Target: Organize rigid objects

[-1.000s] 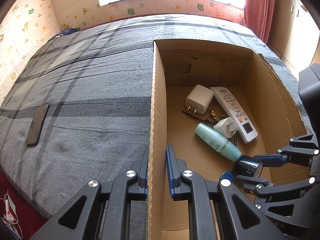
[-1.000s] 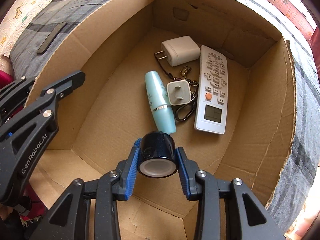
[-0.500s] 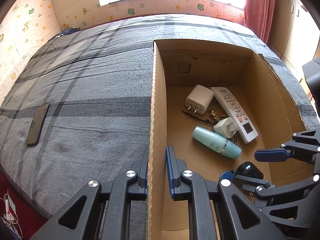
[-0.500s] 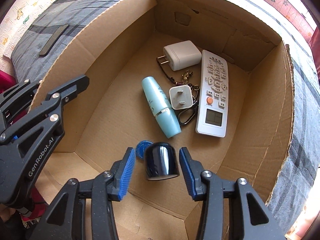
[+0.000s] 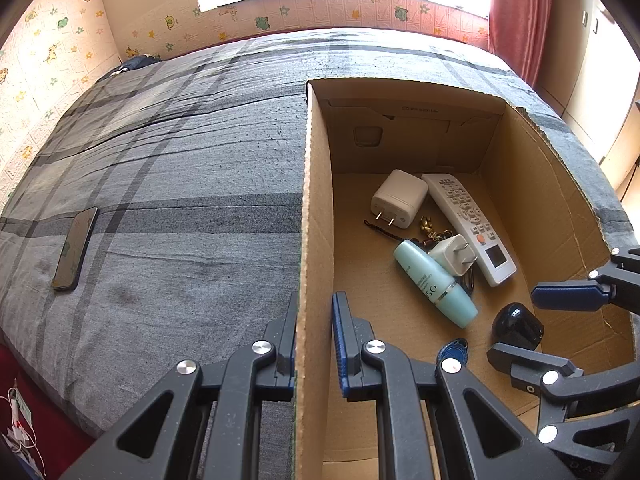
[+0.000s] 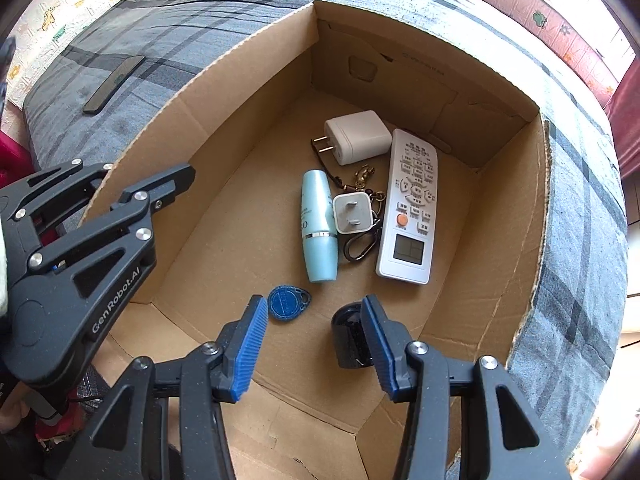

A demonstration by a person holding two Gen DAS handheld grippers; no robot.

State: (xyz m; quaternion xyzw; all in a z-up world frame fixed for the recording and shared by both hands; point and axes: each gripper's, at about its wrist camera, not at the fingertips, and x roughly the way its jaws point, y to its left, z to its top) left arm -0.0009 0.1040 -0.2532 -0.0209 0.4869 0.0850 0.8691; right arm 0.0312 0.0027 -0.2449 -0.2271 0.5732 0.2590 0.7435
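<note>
The right hand-held gripper (image 6: 316,344) reaches down into the cardboard box (image 6: 224,92) near its front wall, its jaws spread wide and holding nothing. The dark blue cap (image 6: 348,340) lies on the box floor right by its right blue pad; whether the two touch cannot be told. A blue key fob (image 6: 287,303) lies on the floor just ahead of the left pad.

The left hand-held gripper (image 5: 314,344) straddles the box's left wall (image 5: 316,240), one pad outside and one inside; the inner pad stands slightly off the cardboard, so a firm clamp cannot be confirmed.

Further into the box lie a teal bottle (image 6: 318,226), a small white plug (image 6: 354,213) over a keyring (image 6: 362,240), a white remote (image 6: 412,208), and a larger white charger (image 6: 358,137) toward the far wall.

The box sits on a grey plaid bed (image 5: 160,180). A dark phone (image 5: 75,248) lies on the bed, well apart from the box's left wall.
</note>
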